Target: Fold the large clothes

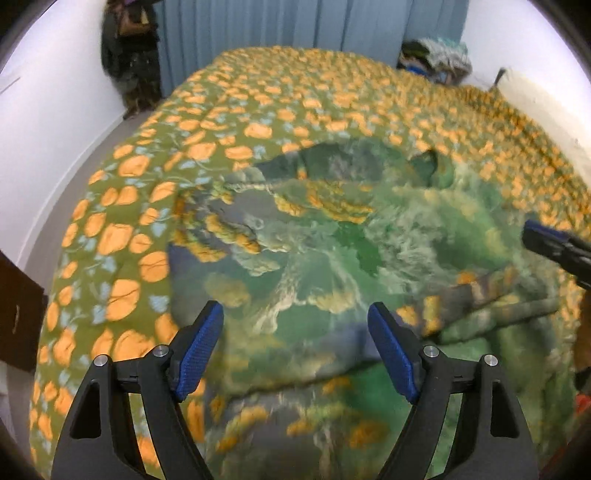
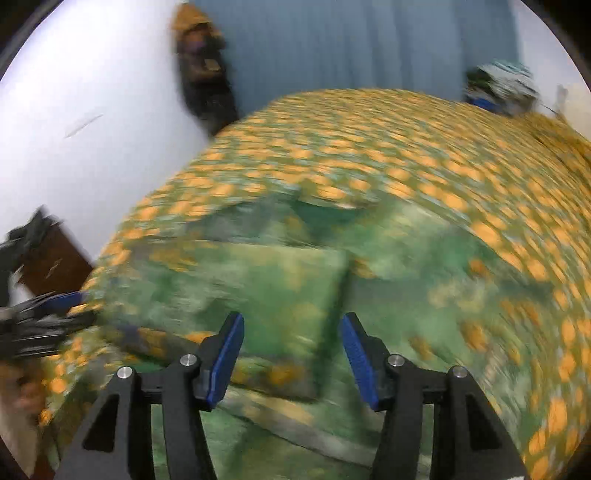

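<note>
A large green garment with yellow and grey print (image 1: 332,258) lies rumpled on the bed, partly folded over itself; it also shows, blurred, in the right wrist view (image 2: 295,280). My left gripper (image 1: 295,325) is open and empty, hovering just above the garment's near part. My right gripper (image 2: 291,339) is open and empty above a folded edge of the garment. The right gripper's tip shows at the right edge of the left wrist view (image 1: 554,247); the left gripper shows at the left edge of the right wrist view (image 2: 44,317).
The bed is covered by an olive sheet with orange flowers (image 1: 229,122). White walls (image 1: 48,129) and blue curtains (image 1: 295,22) stand behind. A clothes pile (image 1: 436,59) sits at the far right corner. A brown board (image 1: 18,317) is at the left.
</note>
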### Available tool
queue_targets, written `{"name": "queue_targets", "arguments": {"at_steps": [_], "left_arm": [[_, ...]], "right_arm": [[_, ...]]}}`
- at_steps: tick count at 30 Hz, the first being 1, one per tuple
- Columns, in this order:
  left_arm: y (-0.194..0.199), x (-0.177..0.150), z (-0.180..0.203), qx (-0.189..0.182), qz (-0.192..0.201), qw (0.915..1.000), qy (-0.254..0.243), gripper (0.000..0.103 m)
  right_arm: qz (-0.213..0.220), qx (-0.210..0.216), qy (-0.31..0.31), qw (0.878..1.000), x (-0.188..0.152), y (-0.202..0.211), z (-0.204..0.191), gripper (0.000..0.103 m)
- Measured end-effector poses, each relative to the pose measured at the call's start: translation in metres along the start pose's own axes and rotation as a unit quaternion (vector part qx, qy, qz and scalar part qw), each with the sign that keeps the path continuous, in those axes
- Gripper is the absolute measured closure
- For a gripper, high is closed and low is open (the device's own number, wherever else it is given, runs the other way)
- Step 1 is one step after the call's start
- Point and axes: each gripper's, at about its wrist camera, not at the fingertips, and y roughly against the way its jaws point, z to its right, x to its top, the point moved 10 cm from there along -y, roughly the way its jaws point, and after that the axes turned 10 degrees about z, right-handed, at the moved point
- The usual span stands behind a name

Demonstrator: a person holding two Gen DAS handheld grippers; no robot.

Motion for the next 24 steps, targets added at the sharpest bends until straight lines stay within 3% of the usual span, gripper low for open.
{"name": "queue_targets", "arguments": {"at_steps": [4, 6, 10, 13, 16, 18, 21, 24], "left_arm": [[-0.038, -0.027, -0.003, 0.020, -0.044, 0.9988, -0.003, 0.021], [-0.044, -0.036, -0.003, 0.018, -0.048, 0.9987, -0.006, 0.021], [-0.034, -0.029, 0.001, 0.018, -0.059, 0.9980, -0.011, 0.021], [-0.030, -0.008, 0.005, -0.016, -0.067, 0.9974, 0.023, 0.020], [-0.056, 0.003, 0.000, -0.028, -0.091, 0.9945, 0.045, 0.017], [-0.078, 0.005, 0.002, -0.021, -0.109, 0.9935, 0.023, 0.016], [-0.096, 0.029, 0.006, -0.010, -0.086, 0.9962, -0.006, 0.015], [-0.102, 0.060, 0.007, -0.020, -0.047, 0.9985, 0.018, 0.015]], "right_arm": [[-0.072, -0.019, -0.004, 0.997, -0.039, -0.049, 0.007, 0.048], [-0.097, -0.019, -0.016, 0.995, -0.061, -0.063, 0.014, 0.050], [-0.083, -0.021, -0.006, 0.996, -0.065, -0.061, 0.013, 0.050], [-0.081, -0.016, -0.009, 0.997, -0.068, -0.056, 0.014, 0.050], [-0.077, -0.012, -0.011, 0.997, -0.068, -0.056, 0.017, 0.050], [-0.075, -0.012, -0.011, 0.997, -0.068, -0.059, 0.016, 0.050], [-0.074, -0.012, -0.008, 0.997, -0.067, -0.064, 0.013, 0.050], [-0.071, -0.009, -0.013, 0.997, -0.067, -0.065, 0.014, 0.050]]}}
